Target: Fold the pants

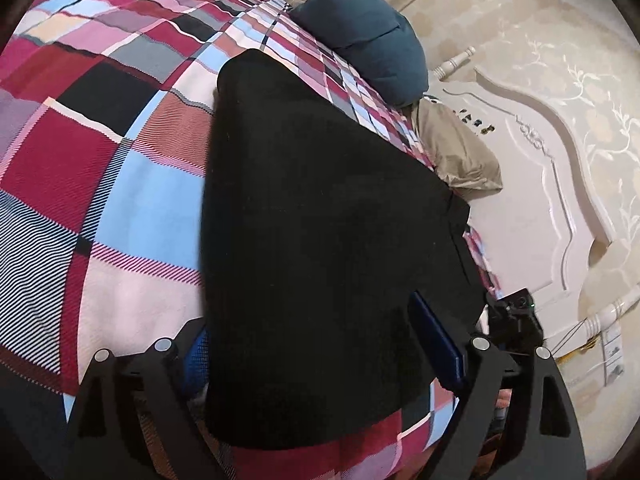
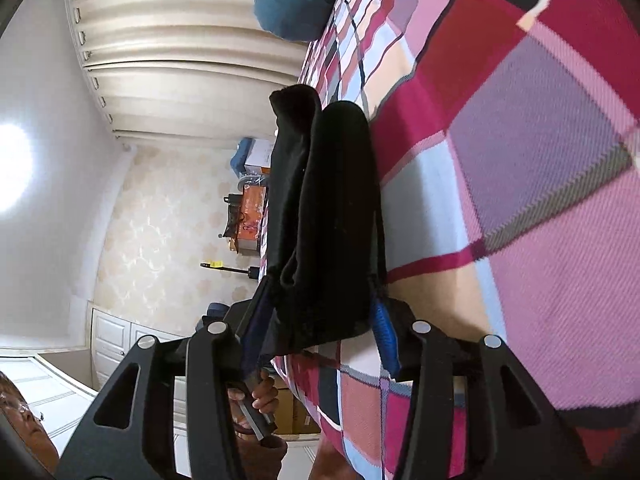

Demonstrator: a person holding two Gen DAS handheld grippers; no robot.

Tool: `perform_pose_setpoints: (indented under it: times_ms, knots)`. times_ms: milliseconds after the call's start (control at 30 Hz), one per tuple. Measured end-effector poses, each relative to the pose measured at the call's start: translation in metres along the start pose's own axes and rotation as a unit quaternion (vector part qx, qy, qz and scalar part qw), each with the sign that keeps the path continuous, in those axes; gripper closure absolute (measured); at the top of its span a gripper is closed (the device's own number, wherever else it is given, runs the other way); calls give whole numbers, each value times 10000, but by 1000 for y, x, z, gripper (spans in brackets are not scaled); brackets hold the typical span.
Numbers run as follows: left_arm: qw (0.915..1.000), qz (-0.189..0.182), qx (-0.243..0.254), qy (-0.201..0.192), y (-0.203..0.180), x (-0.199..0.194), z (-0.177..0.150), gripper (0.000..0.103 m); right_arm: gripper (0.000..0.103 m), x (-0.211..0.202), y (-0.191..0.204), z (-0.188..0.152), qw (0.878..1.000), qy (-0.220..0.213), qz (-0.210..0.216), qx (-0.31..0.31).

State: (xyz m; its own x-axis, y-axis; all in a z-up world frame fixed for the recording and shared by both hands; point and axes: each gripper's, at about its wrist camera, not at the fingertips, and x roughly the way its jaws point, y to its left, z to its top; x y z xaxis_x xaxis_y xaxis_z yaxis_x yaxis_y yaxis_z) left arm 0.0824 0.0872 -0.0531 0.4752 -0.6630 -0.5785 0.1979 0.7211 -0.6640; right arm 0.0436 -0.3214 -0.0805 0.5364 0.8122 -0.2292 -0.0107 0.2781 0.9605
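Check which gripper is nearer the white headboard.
Right. The right gripper is at the black pants' headboard-side edge; the left gripper straddles their near end, farther from the headboard.

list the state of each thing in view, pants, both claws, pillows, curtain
pants: black, folded into a compact stack, lying on the plaid bedspread
left claw: open, jaws wide on either side of the pants' near edge
right claw: partly open around the pants' end; cannot tell if the pads press
blue pillow: lying at the bed's far edge
tan pillow: lying by the headboard
curtain: drawn
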Motion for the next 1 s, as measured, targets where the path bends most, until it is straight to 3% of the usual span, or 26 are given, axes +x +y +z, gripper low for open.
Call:
perform_pose_setpoints:
  times_ms: [533,667,800,1000]
  knots:
    - [9956,888,43,-285,-14,-11,-25,16,55,-31,-3,-23,9990,-351,-281,21]
    - [9941,1031,5,-337,-17,-14,-32,16,55,-34,0,-27,9978,-419,-510,-63]
    - [9929,1135,-13,-364,-18,-18,-38,16,54,-32,8,-36,9935,-435,-1005,-300]
    - [9885,1454,83,-408,-29,-23,-55,16,30,-18,32,-52,9796,-430,-1740,-908]
